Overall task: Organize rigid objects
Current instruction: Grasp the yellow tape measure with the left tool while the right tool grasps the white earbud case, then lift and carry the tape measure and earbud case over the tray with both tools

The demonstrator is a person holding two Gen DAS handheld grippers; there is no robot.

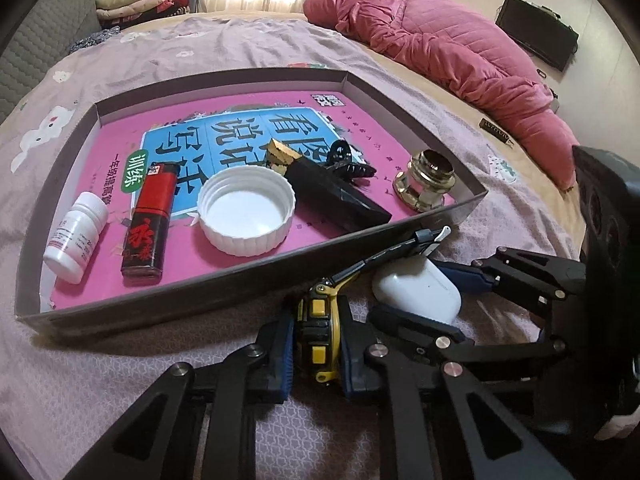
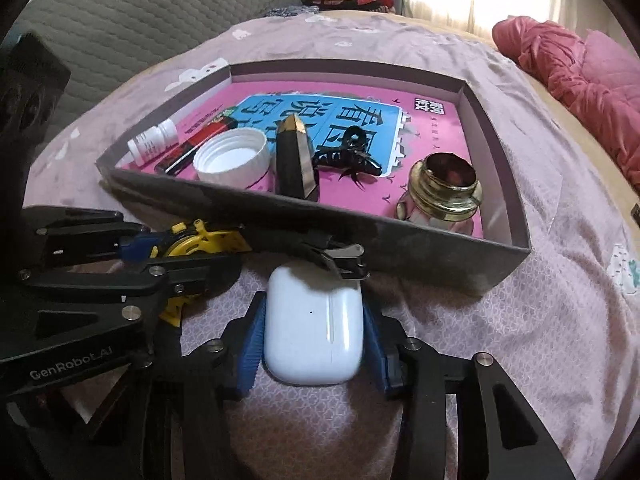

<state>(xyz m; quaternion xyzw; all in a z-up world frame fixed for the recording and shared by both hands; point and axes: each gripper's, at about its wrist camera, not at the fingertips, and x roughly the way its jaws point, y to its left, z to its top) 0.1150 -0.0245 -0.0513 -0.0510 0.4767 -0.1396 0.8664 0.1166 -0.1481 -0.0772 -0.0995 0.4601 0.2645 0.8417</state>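
Note:
A shallow grey box (image 1: pixel 168 292) (image 2: pixel 248 204) lined with a pink book lies on the bed. In it lie a white pill bottle (image 1: pixel 76 236) (image 2: pixel 152 142), a red lighter (image 1: pixel 148 224) (image 2: pixel 188 152), a white cap (image 1: pixel 246 212) (image 2: pixel 232 160), a black tube (image 1: pixel 340 196) (image 2: pixel 296 168), a black hair clip (image 1: pixel 348 164) (image 2: pixel 352 156) and a gold jar (image 1: pixel 426 180) (image 2: pixel 444 188). My left gripper (image 1: pixel 316 344) (image 2: pixel 156 256) is shut on a yellow tape measure (image 1: pixel 318 332) (image 2: pixel 200 240) in front of the box. My right gripper (image 2: pixel 312 340) (image 1: pixel 424 300) is shut on a white earbud case (image 2: pixel 312 320) (image 1: pixel 416 292) beside it.
A nail clipper (image 2: pixel 344 260) (image 1: pixel 428 240) lies against the box's near wall. A pink quilt (image 1: pixel 460 52) (image 2: pixel 580 88) is bunched at the far right of the bed. Folded clothes (image 1: pixel 136 0) are piled at the back. A grey sofa (image 2: pixel 132 20) stands to the left.

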